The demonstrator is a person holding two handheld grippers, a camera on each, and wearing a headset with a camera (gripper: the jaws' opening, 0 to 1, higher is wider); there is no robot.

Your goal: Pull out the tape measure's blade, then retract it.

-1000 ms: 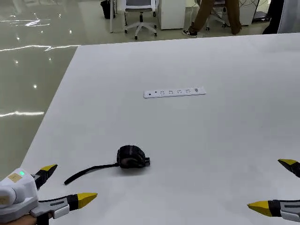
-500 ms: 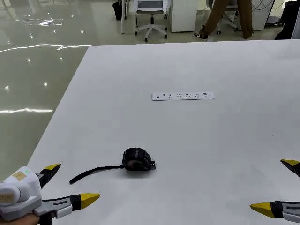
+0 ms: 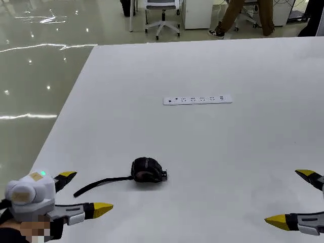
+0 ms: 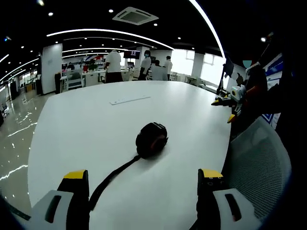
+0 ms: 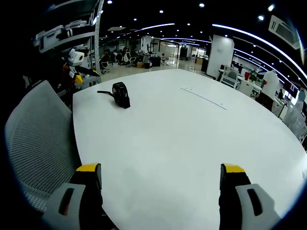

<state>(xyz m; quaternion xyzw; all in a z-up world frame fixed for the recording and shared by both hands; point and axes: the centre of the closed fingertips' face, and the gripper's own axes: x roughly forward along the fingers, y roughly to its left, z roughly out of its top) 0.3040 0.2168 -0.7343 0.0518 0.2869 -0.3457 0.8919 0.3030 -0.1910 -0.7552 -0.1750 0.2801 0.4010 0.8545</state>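
Note:
A black tape measure (image 3: 147, 170) lies on the white table (image 3: 212, 142), its black wrist strap (image 3: 96, 185) trailing toward the left. The blade sits inside the case. My left gripper (image 3: 85, 193) hovers open at the near left corner, a short way from the strap's end. In the left gripper view the tape measure (image 4: 152, 139) lies ahead between the open jaws. My right gripper (image 3: 298, 197) stands open at the near right edge, far from the tape measure (image 5: 120, 94), with nothing between its fingers.
A white power strip (image 3: 197, 99) lies flat near the table's middle, beyond the tape measure. A grey mesh chair (image 5: 33, 143) stands at the table's near edge. Office chairs (image 3: 162, 10) and a person's legs (image 3: 238, 15) are past the far edge.
My left gripper has moved slightly up and toward the strap. The head camera shifted, so the table scene slid a little. The tape measure lies where it was.

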